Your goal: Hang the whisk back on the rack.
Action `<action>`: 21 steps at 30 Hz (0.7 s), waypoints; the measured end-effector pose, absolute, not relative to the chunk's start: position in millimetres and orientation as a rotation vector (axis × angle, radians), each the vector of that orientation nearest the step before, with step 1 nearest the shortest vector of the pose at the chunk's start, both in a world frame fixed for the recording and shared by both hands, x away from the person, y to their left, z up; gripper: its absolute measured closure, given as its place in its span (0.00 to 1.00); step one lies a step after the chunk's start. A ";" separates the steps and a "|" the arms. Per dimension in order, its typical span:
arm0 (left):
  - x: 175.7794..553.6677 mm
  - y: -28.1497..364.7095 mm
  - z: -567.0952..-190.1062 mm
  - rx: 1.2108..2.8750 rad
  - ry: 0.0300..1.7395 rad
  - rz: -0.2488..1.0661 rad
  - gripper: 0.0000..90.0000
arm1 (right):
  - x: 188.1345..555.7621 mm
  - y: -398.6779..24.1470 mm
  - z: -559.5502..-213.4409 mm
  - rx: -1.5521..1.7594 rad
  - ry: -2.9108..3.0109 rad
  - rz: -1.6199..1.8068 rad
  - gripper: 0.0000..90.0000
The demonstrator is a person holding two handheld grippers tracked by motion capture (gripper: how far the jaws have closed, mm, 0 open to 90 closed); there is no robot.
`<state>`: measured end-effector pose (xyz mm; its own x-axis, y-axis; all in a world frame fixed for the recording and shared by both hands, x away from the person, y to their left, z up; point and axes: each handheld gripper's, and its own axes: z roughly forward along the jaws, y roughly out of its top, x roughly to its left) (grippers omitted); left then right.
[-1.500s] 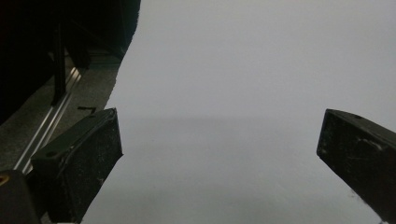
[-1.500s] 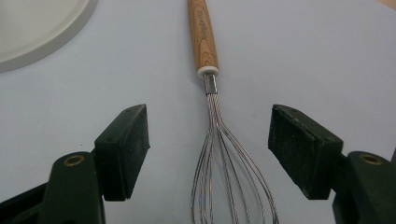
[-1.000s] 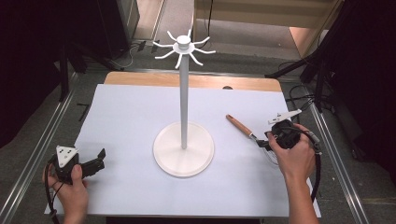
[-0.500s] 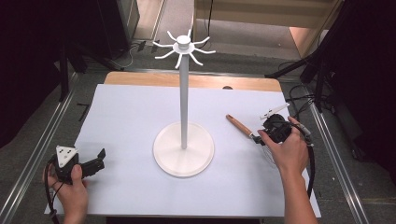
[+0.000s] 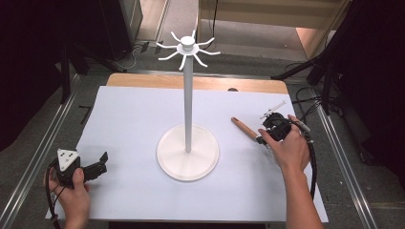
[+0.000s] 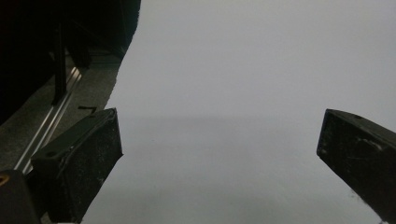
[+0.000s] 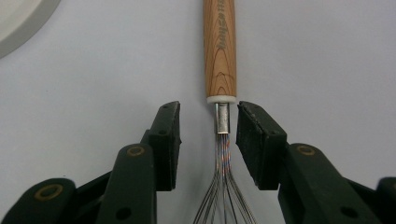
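A whisk lies on the white mat right of the stand, its wooden handle (image 5: 245, 128) (image 7: 219, 46) pointing toward the pole. My right gripper (image 5: 265, 133) (image 7: 208, 122) is lowered over it. The whisk's metal collar (image 7: 222, 117) stands between the jaws, which have just been closing; a gap shows on the left side and the right pad is close beside the collar. The wire loops (image 7: 223, 196) run back under the gripper. My left gripper (image 5: 99, 163) (image 6: 219, 140) rests open at the mat's near left corner, with nothing between its jaws.
A tall white stand (image 5: 188, 100) with curved hooks at its top rises from a round base (image 5: 167, 160) at the mat's middle. The wooden table edge (image 5: 143, 80) runs along the far side. Metal rails (image 5: 43, 152) flank the table, and a cable (image 5: 313, 167) trails from the right gripper.
My right hand has shifted a little left along the whisk toward the handle, and its jaws have narrowed around the collar. The left hand has stayed still.
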<state>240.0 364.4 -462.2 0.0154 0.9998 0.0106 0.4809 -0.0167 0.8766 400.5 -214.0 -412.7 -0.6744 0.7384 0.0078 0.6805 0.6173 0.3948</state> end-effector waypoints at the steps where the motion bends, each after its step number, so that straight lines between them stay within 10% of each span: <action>1: 240.0 364.4 -462.2 1.587 1.552 0.929 0.01 | 402.6 -213.0 -413.1 1.186 2.688 0.539 0.69; 21: 240.3 364.5 -462.2 1.592 1.551 0.926 0.00 | 422.8 -201.1 -428.4 1.137 2.740 0.461 0.74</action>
<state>240.3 364.5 -462.2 0.0196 0.9997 0.0118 0.4845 -0.0198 0.8745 422.8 -201.1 -428.4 -0.7050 0.7091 -0.0110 0.6665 0.6679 0.3312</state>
